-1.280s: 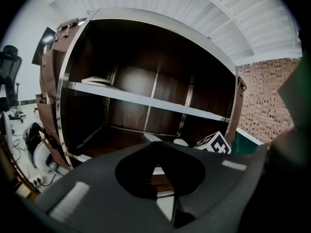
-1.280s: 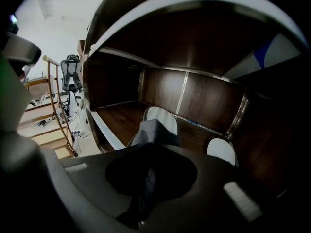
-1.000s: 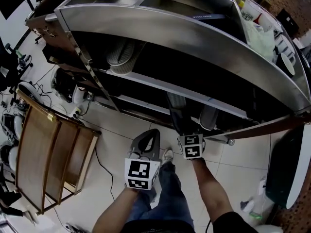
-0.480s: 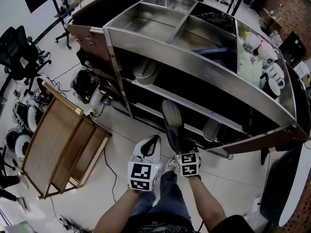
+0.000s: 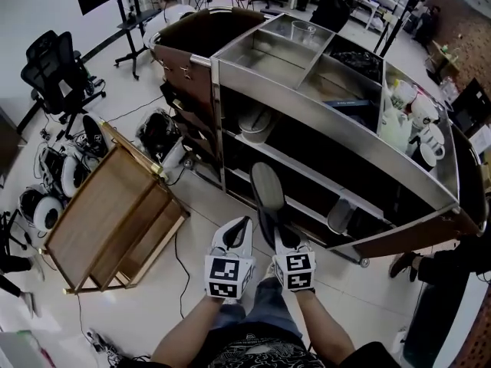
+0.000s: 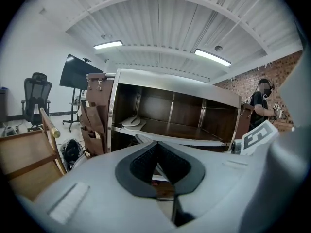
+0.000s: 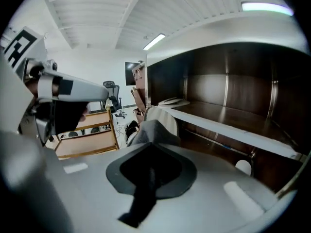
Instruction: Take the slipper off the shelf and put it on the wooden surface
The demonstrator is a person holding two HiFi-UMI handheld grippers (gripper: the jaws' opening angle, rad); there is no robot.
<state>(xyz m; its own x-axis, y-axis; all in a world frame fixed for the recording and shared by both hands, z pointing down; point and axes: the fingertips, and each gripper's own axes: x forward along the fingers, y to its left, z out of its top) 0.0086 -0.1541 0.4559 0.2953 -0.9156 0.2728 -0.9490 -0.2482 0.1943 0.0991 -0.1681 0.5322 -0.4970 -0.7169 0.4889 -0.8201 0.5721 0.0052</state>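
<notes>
In the head view, we see the right gripper (image 5: 273,234) clamped on the dark slipper (image 5: 265,194). The slipper stands up out of the gripper in front of the metal shelf's (image 5: 330,125) front edge, off its boards and well apart from the wooden surface (image 5: 100,217) at the left. The left gripper (image 5: 241,227) is just beside it.

In the left gripper view, we find its jaws closed together on nothing.

In the right gripper view, the jaws pinch the slipper's dark edge, and its grey, ribbed body rises just beyond them.
</notes>
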